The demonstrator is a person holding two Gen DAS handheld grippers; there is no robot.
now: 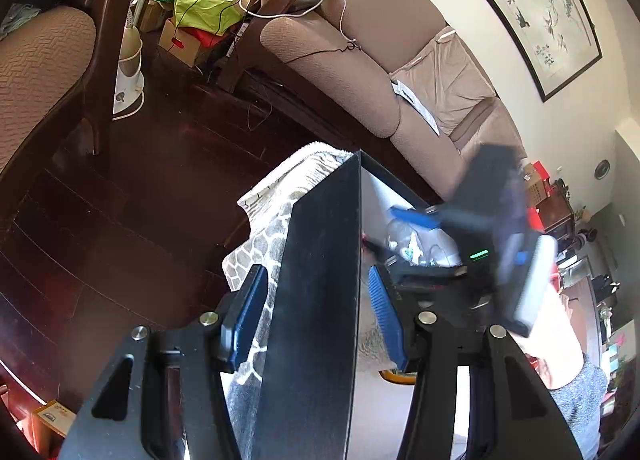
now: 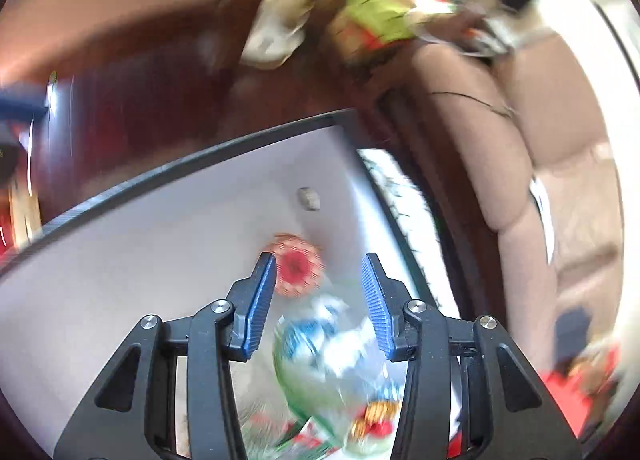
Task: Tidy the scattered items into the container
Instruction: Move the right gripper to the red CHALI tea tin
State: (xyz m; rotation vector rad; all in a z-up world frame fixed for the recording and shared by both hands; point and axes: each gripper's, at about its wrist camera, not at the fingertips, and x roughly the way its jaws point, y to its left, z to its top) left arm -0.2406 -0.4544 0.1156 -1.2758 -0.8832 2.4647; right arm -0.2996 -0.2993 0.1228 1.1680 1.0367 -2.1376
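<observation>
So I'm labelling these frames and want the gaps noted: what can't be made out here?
- Right wrist view: motion blur smears the crinkly packet below the right gripper; its print is unreadable.
- Left wrist view: the container wall between the left gripper's fingers hides most of the inside.
- Left wrist view: the right gripper is blurred.

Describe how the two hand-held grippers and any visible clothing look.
Both match: the left hand-held gripper and right hand-held gripper have black angular frames with triangular cut-outs, silver round bolts and ribbed blue pads. The left view also shows the right one with a small green light, and a speckled grey sleeve.
</observation>
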